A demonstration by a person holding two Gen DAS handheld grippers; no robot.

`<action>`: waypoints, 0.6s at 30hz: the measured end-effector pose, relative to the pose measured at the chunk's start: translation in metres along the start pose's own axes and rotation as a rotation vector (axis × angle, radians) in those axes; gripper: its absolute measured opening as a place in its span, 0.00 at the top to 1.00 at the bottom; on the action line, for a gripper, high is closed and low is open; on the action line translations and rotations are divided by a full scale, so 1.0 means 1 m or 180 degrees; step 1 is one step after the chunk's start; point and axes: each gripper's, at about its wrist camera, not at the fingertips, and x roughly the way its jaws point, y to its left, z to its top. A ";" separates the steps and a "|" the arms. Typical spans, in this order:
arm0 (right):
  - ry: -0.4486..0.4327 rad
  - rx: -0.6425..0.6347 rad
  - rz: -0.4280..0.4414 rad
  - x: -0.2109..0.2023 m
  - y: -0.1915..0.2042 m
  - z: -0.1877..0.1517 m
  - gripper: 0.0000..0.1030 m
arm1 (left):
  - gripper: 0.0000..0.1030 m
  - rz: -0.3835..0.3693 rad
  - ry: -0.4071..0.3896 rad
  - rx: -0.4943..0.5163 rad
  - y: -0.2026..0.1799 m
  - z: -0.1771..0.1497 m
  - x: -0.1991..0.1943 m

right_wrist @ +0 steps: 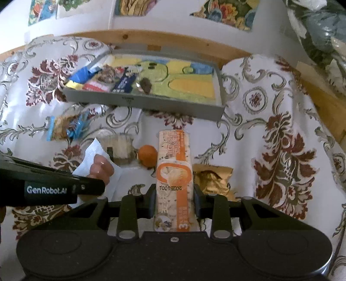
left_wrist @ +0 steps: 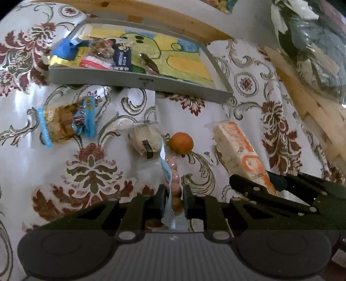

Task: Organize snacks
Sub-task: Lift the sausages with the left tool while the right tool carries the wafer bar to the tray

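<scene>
My left gripper (left_wrist: 174,190) is shut on a clear packet of pink sausage balls (left_wrist: 173,173), held above the tablecloth. My right gripper (right_wrist: 174,194) is shut on a long orange-and-white cracker pack (right_wrist: 174,164), which also shows at the right in the left wrist view as the cracker pack (left_wrist: 235,151). A grey tray (left_wrist: 138,81) with a painted bottom sits at the back and holds several snack packets (left_wrist: 103,55) at its left end. In the right wrist view the tray (right_wrist: 151,103) lies straight ahead. The left gripper's side (right_wrist: 52,186) with the sausage packet (right_wrist: 101,166) shows at the left.
On the floral tablecloth lie a blue-edged biscuit packet (left_wrist: 67,121), a pale wrapped cake (left_wrist: 146,140), a small orange (left_wrist: 181,143) and a crumpled gold wrapper (right_wrist: 213,179). A wooden rail (left_wrist: 173,19) runs behind the tray. A bag of clothes (left_wrist: 313,43) sits at the far right.
</scene>
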 end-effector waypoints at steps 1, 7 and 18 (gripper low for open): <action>-0.0029 -0.0010 -0.0005 -0.002 0.001 0.000 0.66 | 0.83 -0.0001 -0.0017 -0.0016 0.000 0.000 -0.002; -0.0241 0.0005 0.0008 -0.010 0.001 0.003 0.66 | 0.83 -0.0020 -0.0234 -0.0028 -0.003 0.006 -0.017; -0.0484 0.0126 0.0090 -0.021 -0.001 0.011 0.66 | 0.83 0.0014 -0.0536 -0.0177 0.001 0.027 -0.033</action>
